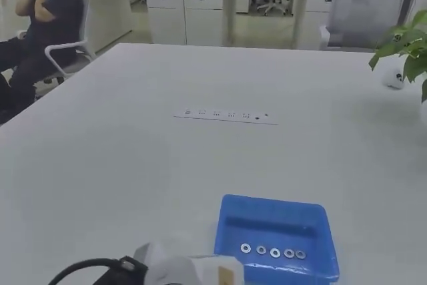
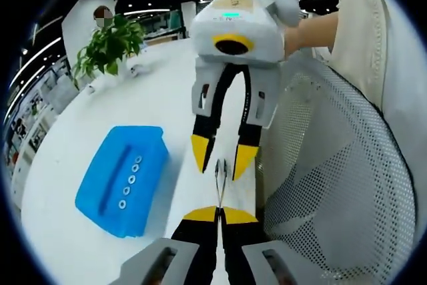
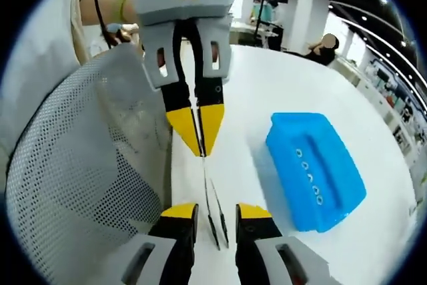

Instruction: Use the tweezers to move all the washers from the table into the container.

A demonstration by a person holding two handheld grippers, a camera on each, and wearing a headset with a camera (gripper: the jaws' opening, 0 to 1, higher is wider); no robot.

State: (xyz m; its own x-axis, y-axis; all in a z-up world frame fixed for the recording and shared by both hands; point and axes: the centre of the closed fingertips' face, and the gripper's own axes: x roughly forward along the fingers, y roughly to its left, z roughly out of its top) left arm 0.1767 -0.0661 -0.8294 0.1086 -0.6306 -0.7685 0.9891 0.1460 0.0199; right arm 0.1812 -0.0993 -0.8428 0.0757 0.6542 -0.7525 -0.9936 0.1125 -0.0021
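The blue container (image 1: pixel 272 221) stands near the table's front edge with several washers (image 1: pixel 274 252) in a row inside it. The same container (image 2: pixel 123 177) (image 3: pixel 319 165) lies beside both grippers. Thin metal tweezers (image 2: pixel 219 179) (image 3: pixel 213 208) span the gap between the two grippers, which face each other tip to tip. My left gripper (image 2: pixel 219 215) (image 3: pixel 199 131) is shut on one end of the tweezers. My right gripper (image 3: pixel 215 213) (image 2: pixel 223 159) stands open, with the tweezers' other end lying between its jaws. A gripper's white body (image 1: pixel 190 271) shows at the bottom edge of the head view.
A white mesh chair back (image 2: pixel 320 185) (image 3: pixel 87 165) sits close beside the grippers. A power strip (image 1: pixel 225 115) is set into the table's middle. A potted plant (image 1: pixel 407 48) stands at the right edge. A person (image 1: pixel 47 25) sits at the far left.
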